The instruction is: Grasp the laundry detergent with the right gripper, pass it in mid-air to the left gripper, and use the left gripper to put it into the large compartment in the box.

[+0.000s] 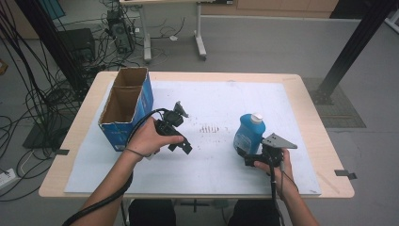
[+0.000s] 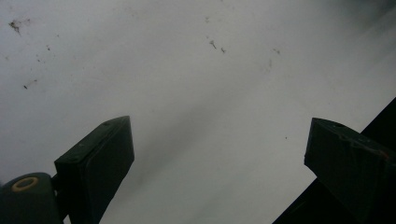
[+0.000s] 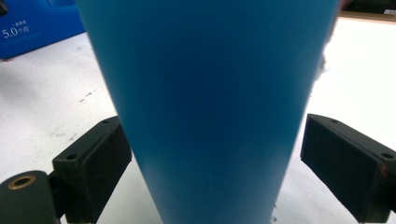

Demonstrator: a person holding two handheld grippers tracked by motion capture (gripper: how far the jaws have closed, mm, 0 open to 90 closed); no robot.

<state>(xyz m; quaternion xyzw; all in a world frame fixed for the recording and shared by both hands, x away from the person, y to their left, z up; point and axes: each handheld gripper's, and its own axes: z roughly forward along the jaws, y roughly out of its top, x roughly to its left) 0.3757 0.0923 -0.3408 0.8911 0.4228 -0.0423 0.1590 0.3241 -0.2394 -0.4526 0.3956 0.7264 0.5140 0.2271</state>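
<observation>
Your right gripper point(image 1: 252, 159) has its jaws spread around the blue bottle point(image 1: 249, 132), left jaw at its side, right jaw apart; your left gripper point(image 1: 181, 145) hangs spread over bare white mat point(image 1: 282, 117). The bottle stands upright right of centre, well inside the table's point(image 1: 310, 101) edges. Further left the open cardboard box point(image 1: 127, 106) sits at the mat's corner, with grey floor point(image 1: 263, 42) and tangled cables point(image 1: 28, 89) beyond.

high view: above, facing down | gripper views: close along jaws | shared: white sheet point(image 1: 211, 160)
</observation>
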